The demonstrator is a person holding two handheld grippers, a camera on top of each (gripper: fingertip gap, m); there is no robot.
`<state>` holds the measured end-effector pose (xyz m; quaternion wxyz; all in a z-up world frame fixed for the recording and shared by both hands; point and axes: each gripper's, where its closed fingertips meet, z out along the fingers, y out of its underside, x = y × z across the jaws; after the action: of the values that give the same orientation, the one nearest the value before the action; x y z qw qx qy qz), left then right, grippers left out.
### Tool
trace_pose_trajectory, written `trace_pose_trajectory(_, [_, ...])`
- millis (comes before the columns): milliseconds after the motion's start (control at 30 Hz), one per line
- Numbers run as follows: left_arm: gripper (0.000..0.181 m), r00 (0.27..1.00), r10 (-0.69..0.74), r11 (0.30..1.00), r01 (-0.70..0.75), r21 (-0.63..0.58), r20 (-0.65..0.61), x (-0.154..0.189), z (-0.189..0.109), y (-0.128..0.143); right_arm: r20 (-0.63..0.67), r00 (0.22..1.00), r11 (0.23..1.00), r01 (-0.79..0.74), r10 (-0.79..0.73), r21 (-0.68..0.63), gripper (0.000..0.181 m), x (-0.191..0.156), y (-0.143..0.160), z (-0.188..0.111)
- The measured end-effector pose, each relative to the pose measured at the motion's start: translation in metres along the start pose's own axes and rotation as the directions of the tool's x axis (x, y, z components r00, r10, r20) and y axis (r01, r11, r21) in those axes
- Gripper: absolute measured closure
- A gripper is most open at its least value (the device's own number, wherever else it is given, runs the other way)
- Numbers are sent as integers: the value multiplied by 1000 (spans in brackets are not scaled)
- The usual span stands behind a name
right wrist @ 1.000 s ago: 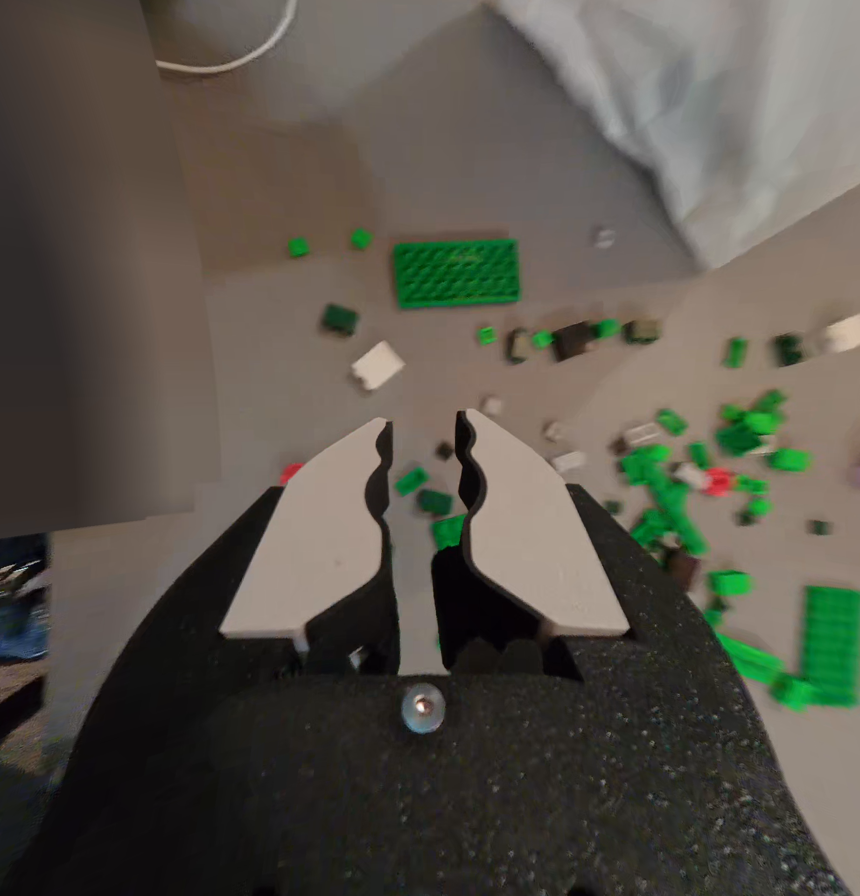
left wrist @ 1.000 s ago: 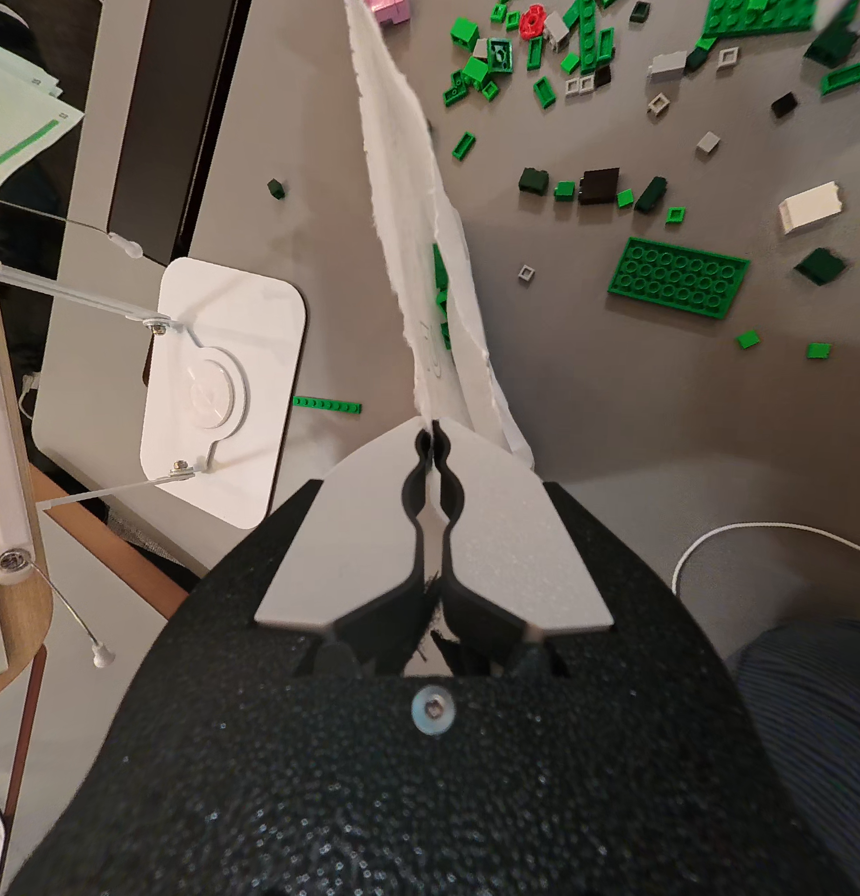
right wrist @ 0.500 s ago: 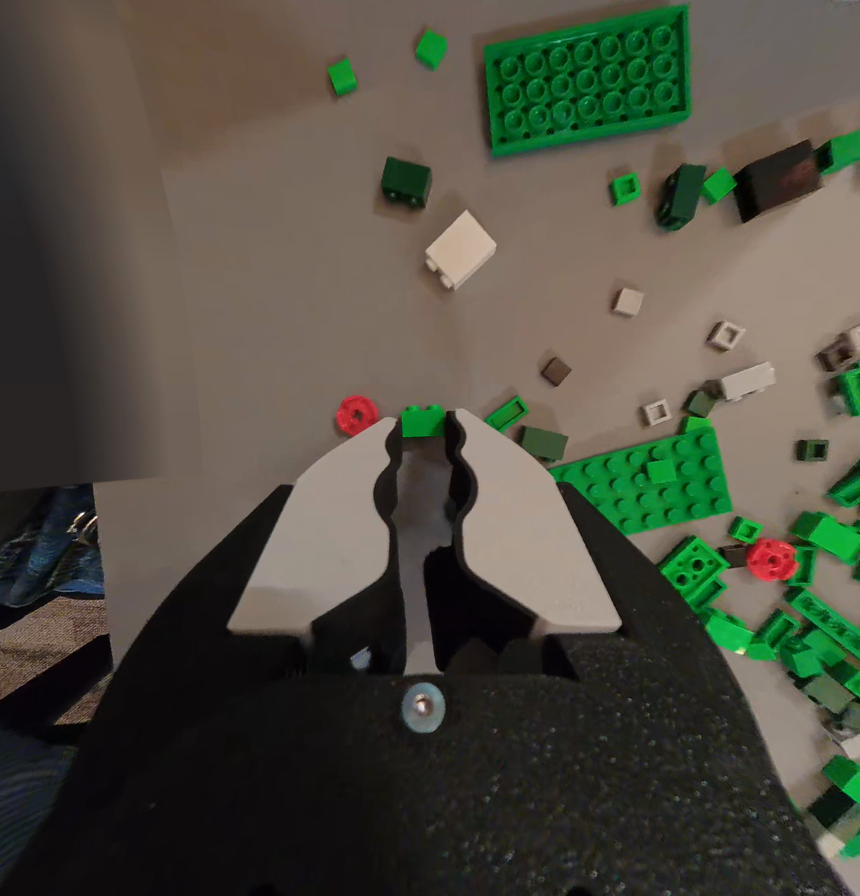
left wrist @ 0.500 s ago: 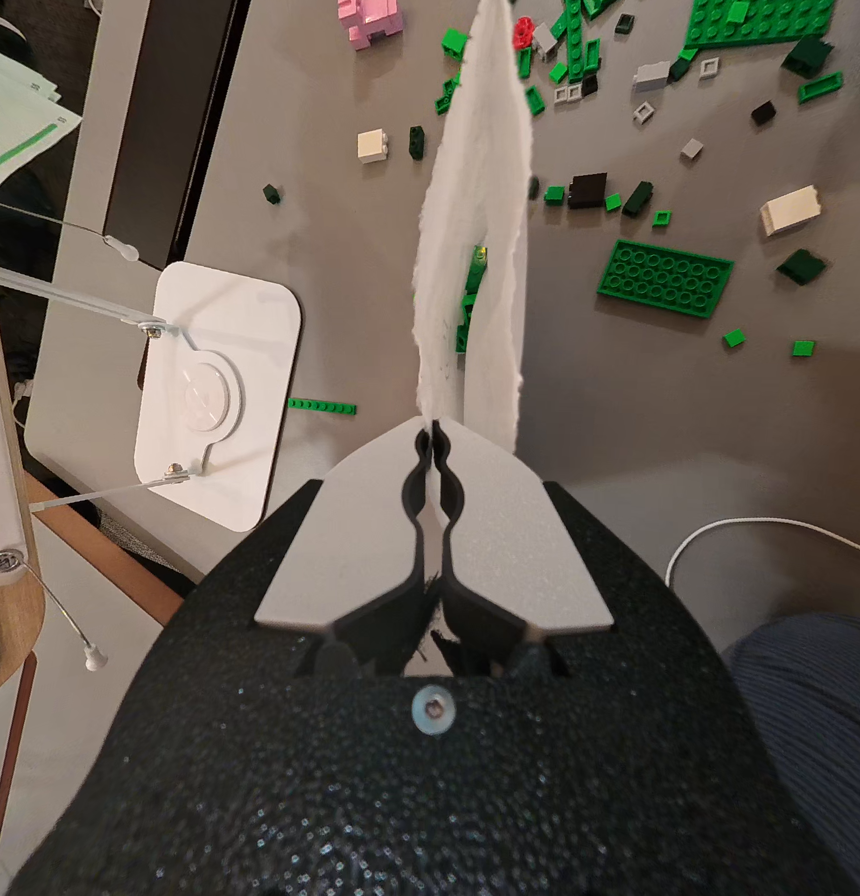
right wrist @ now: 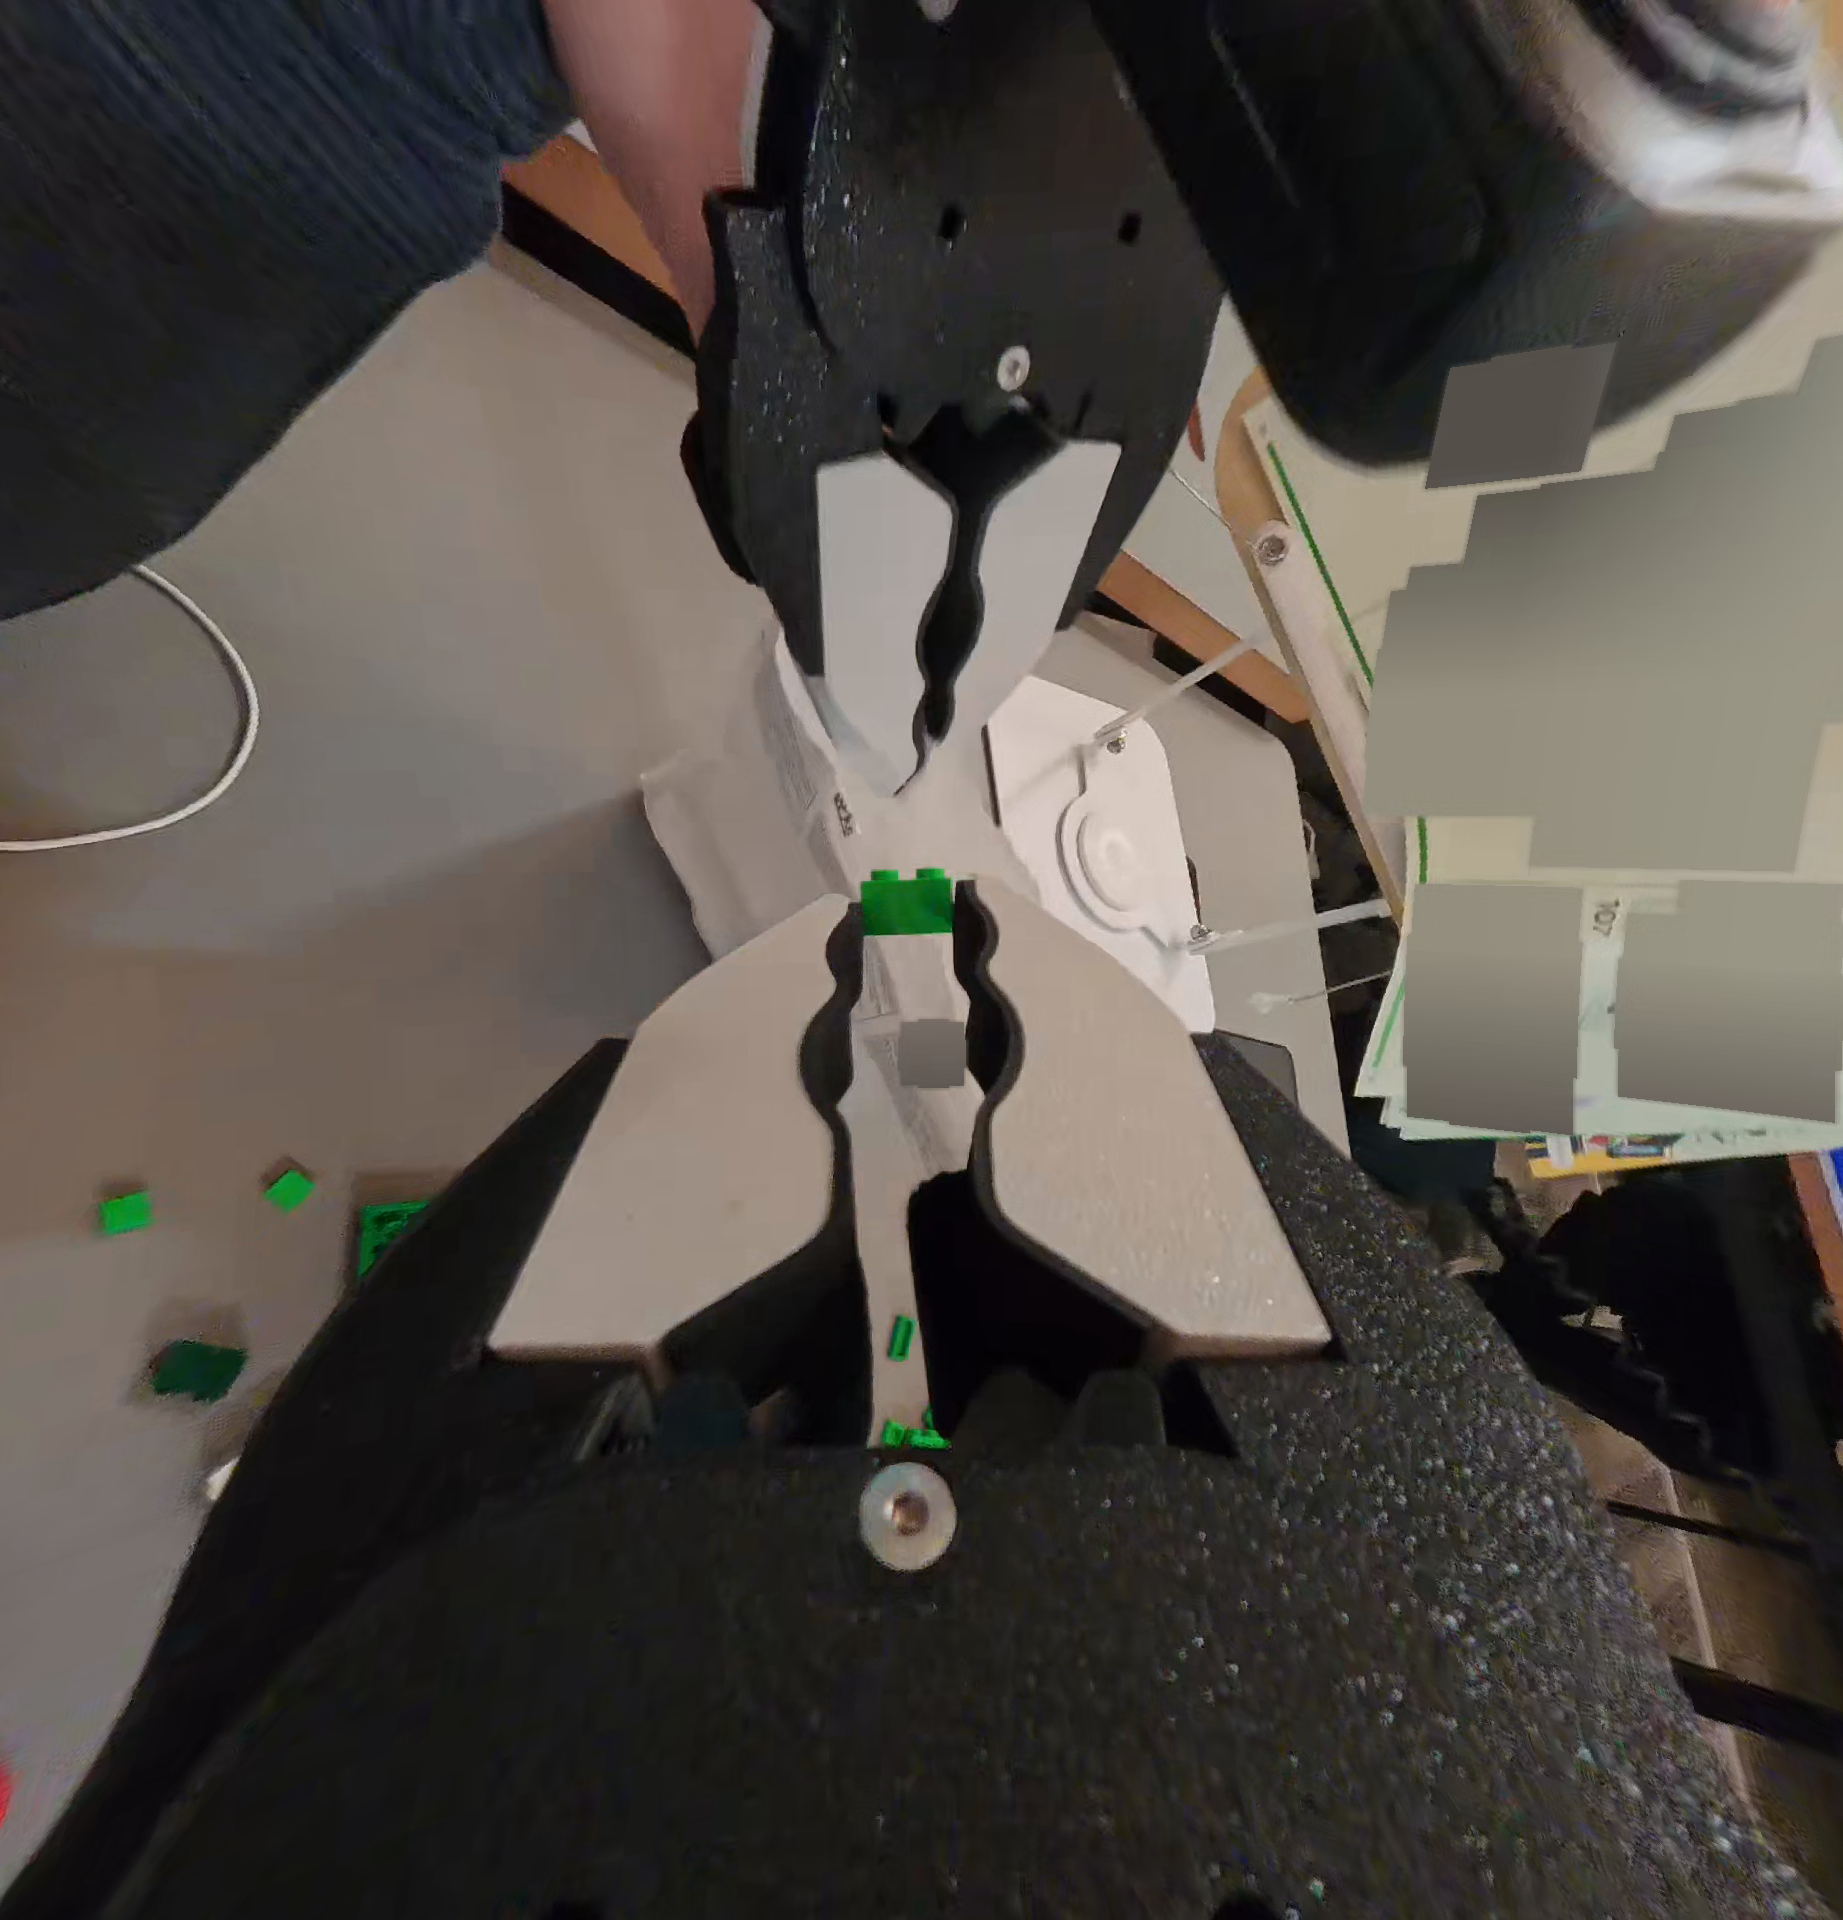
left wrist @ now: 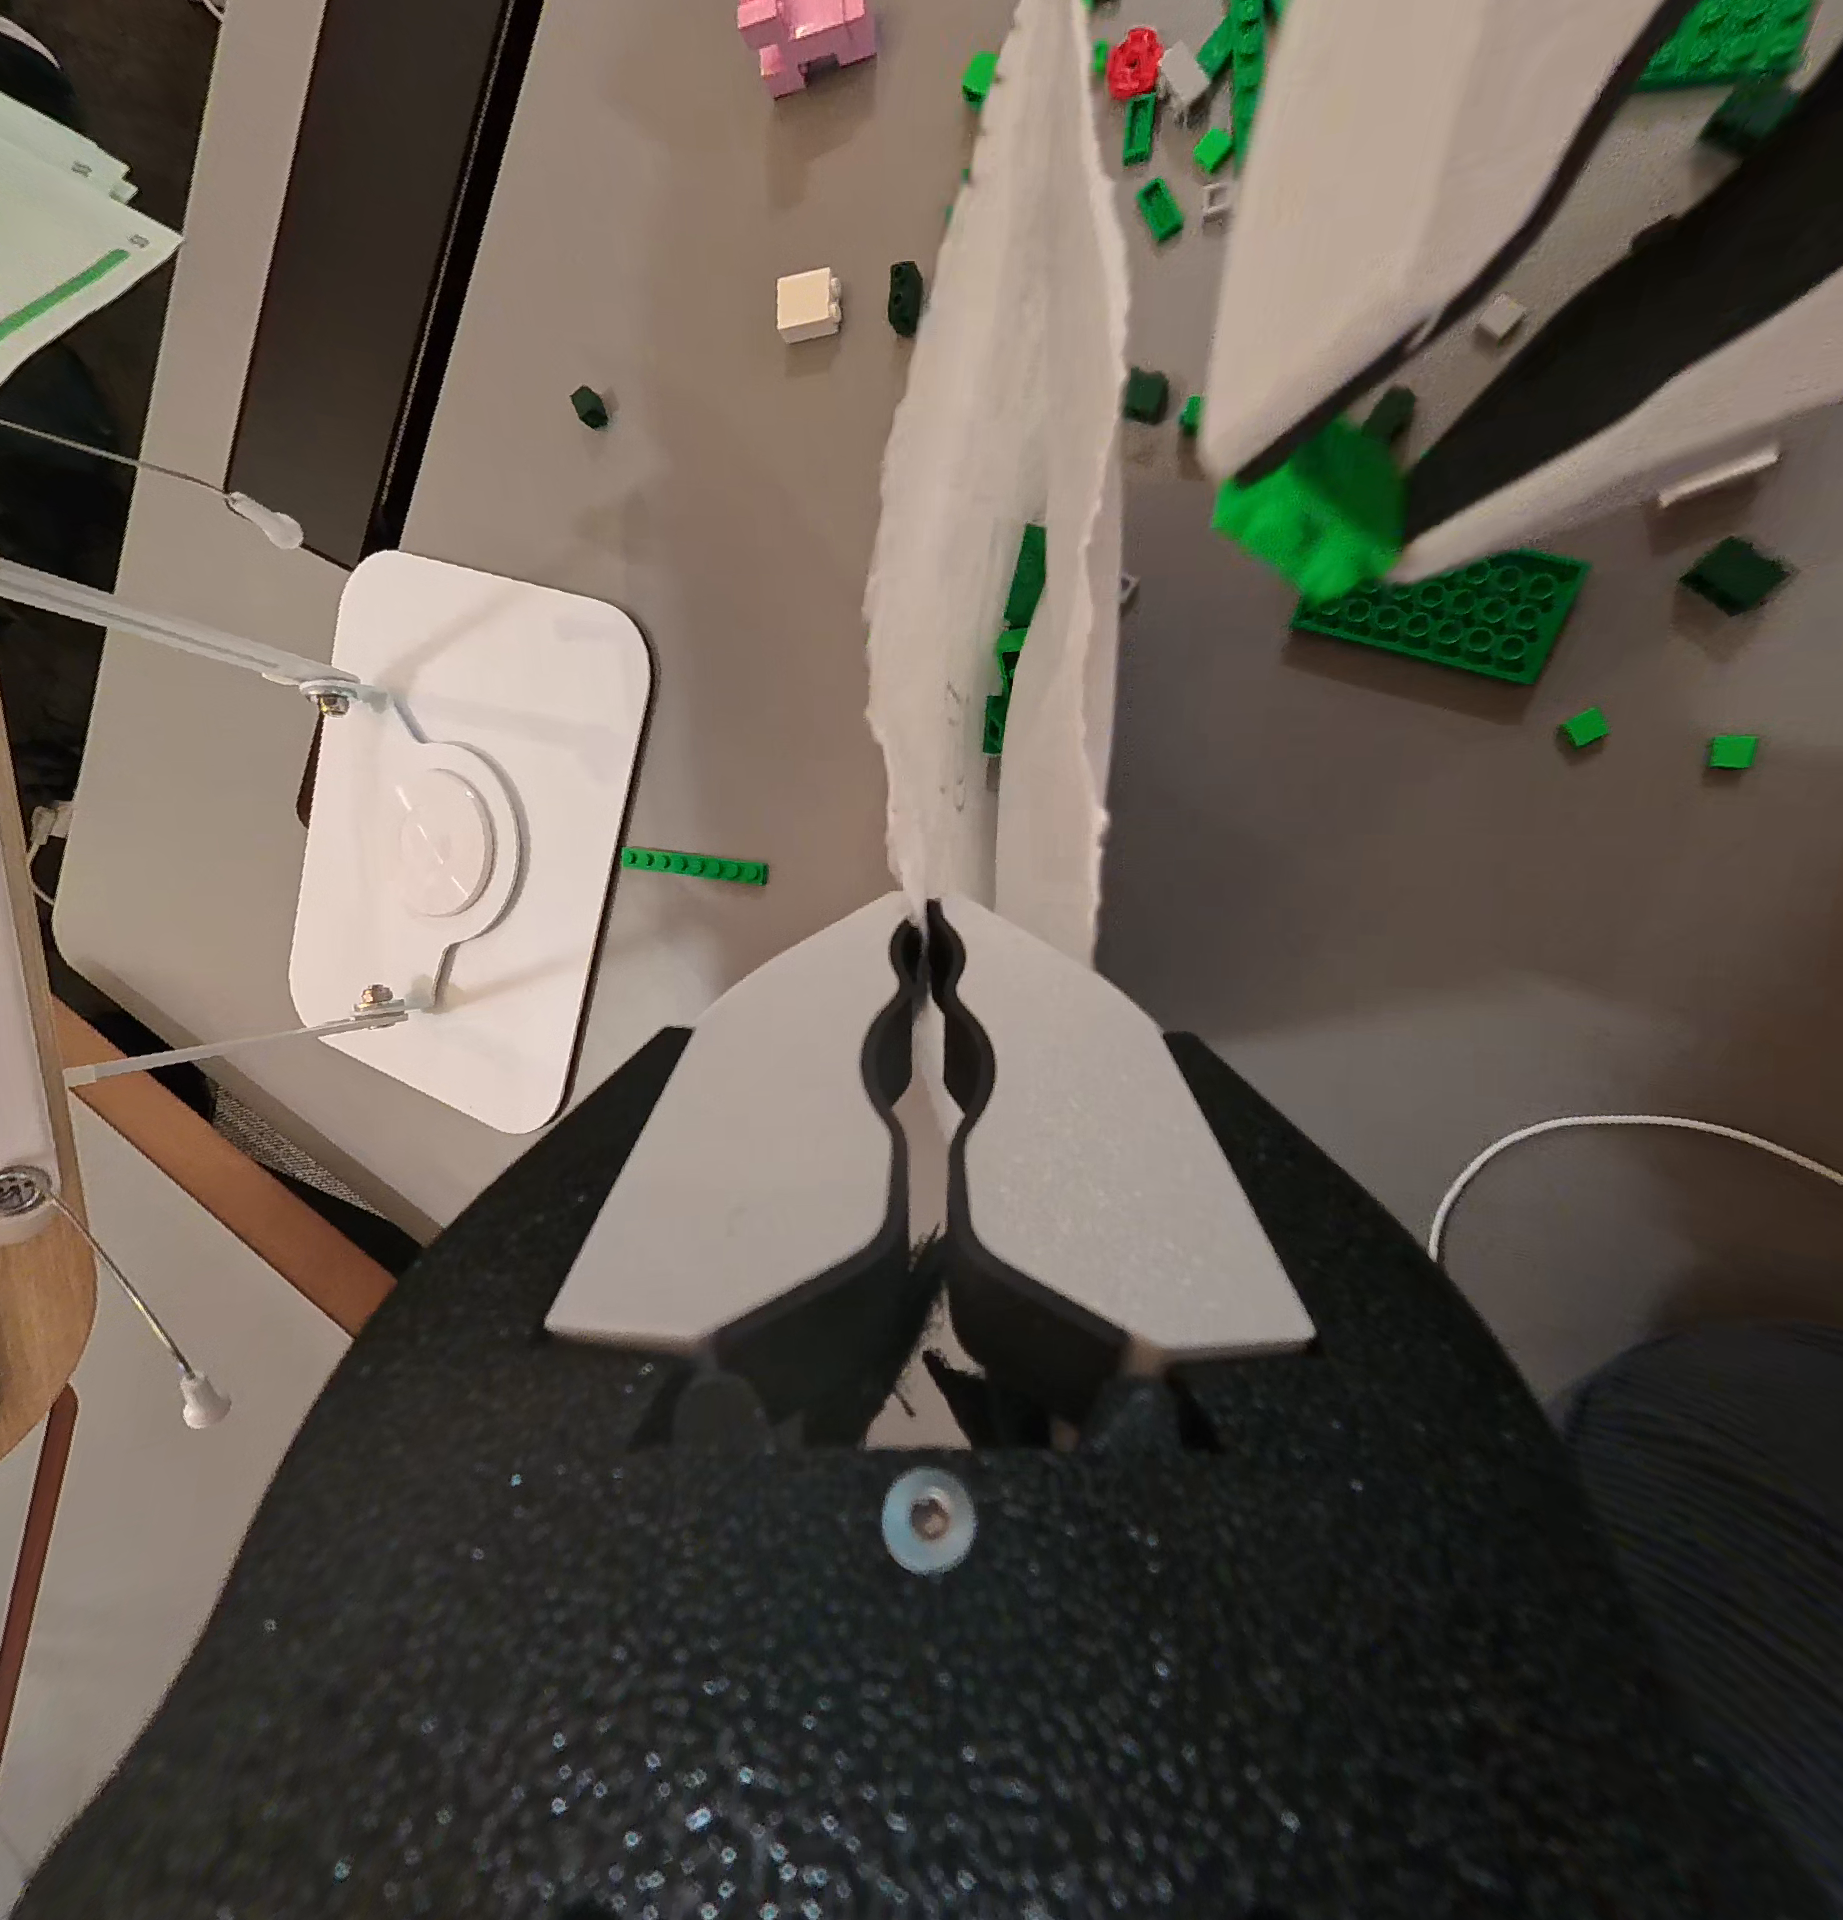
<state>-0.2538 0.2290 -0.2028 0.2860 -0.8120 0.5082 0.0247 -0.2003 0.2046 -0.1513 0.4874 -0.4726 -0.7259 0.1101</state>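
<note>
— Green brick (right wrist: 906, 906) pinched at tips of right hand-held gripper (right wrist: 909, 914), above white paper bag (left wrist: 1000, 520); could slip.
— Left hand-held gripper (left wrist: 927, 914) clamped on bag's torn edge; may rip.

A bright green brick (right wrist: 906, 904), white torn paper bag (left wrist: 1000, 540), grey table (left wrist: 688, 468), pink block (left wrist: 805, 40).

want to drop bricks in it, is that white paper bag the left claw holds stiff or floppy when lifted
Probably floppy: the white paper bag hangs from the left claw as curved, loose walls with a torn edge. Likely light, since one pinch at a corner carries it. It may tear or sag if the green brick in the right claw lands hard.
</note>
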Motion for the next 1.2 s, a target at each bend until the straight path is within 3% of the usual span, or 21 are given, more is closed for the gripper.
trace_pose_trajectory(400, [181,1000,19,1000,-19,-3,-2,3,0,-4,34,999,999,-19,17,37,165,2,6,14])
trace_pose_trajectory(733, [181,1000,16,1000,-17,12,3,2,-1,-6,77,997,998,13,-8,-60,165,-7,21,25])
trace_pose_trajectory(1067, [181,1000,11,1000,-11,4,-2,3,-1,-4,28,1000,994,3,0,-110,164,1,30,25])
trace_pose_trajectory(1200, [181,1000,6,1000,-6,-3,-3,2,0,-3,36,999,998,-26,28,-54,164,1,21,22])
